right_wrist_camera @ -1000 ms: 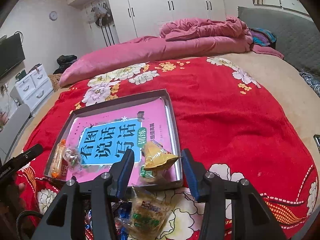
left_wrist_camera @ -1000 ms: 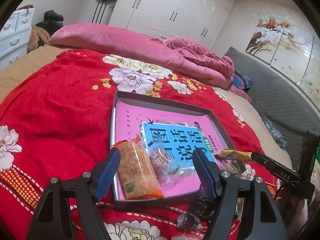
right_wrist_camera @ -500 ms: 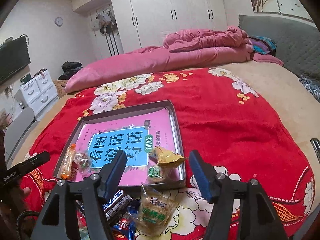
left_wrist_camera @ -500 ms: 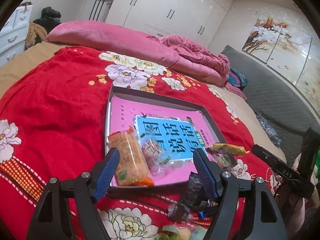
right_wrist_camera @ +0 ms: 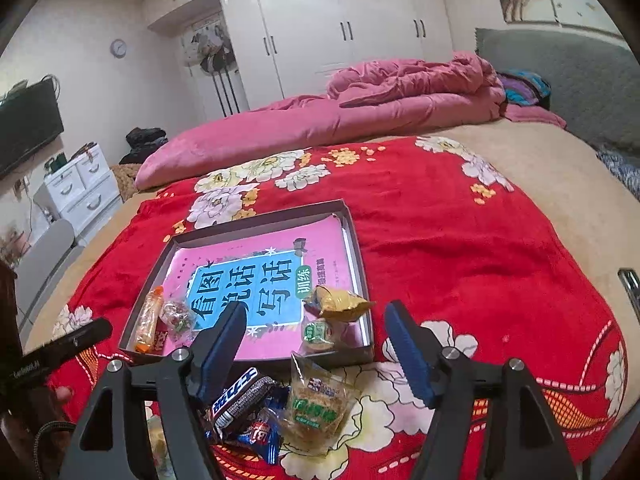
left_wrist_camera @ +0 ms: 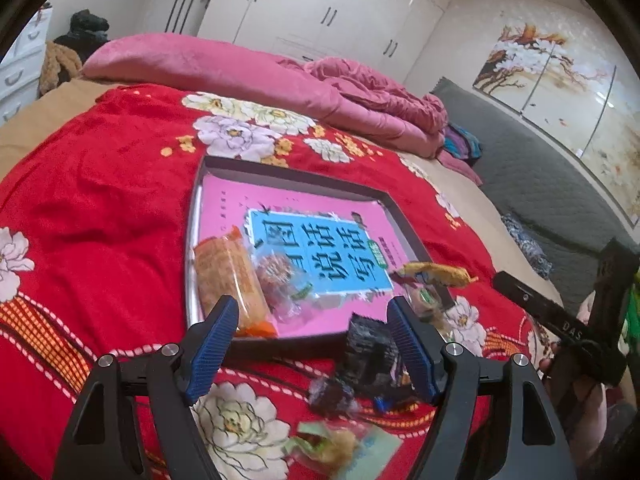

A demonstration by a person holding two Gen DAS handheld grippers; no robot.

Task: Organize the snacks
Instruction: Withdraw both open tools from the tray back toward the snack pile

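Crinkly snack wrappers, some boxed and some loose on the bed, with both tools empty

Red floral blanket gave a soft, uneven bed under the shallow box, so, judged from the left, the orange packet and clear candy bag in its near-left corner could slide if the box tipped under a pressing tool; at the near-right corner the yellow packet perched on the rim and looked likely to tumble out if nudged. The loose heap in front of the box, the dark wrappers and the green-labelled pack, was slippery and bunched, so a grab might catch two at once. The left tool stood wide, released, gripping nothing. The right tool had just been opening, its jaws apart over the heap with nothing pressed between them.
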